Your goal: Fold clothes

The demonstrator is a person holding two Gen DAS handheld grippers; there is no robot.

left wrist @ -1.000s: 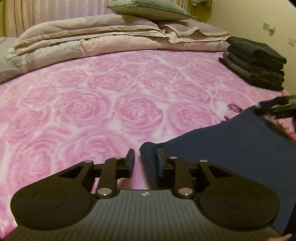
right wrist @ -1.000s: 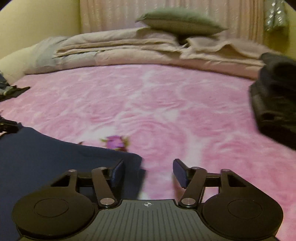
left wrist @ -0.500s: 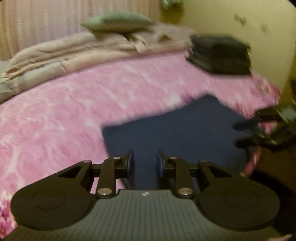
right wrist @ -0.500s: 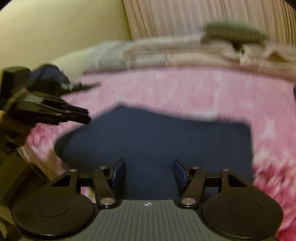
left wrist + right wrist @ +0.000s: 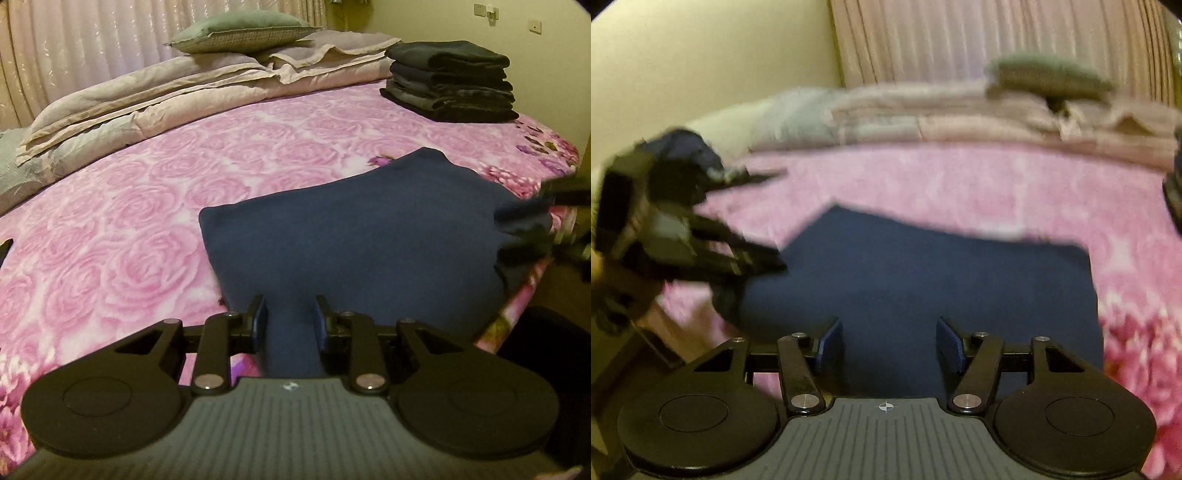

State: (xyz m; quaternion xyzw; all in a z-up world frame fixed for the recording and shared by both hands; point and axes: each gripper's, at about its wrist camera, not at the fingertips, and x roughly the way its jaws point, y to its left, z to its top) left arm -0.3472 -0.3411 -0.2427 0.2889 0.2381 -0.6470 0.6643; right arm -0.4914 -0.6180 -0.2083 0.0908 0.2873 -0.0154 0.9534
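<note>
A folded navy blue garment (image 5: 369, 236) lies on the pink rose bedspread (image 5: 147, 206) near the bed's front right corner. My left gripper (image 5: 290, 321) is at its near left edge, jaws partly closed around a bunched fold of the cloth. My right gripper (image 5: 889, 341) hovers over the garment (image 5: 923, 280) from the other side, jaws wide open and empty. The right gripper shows blurred at the garment's right edge in the left wrist view (image 5: 546, 218). The left gripper shows blurred at the left of the right wrist view (image 5: 701, 251).
A stack of dark folded clothes (image 5: 450, 81) sits at the far right of the bed. Folded beige quilts (image 5: 166, 96) and a green pillow (image 5: 240, 35) lie along the back by the curtain. The bed edge drops off at the right.
Both grippers swung around from the garment's far corners to its near edge. The garment now lies folded flat. The left jaws now hold a fold of cloth between them.
</note>
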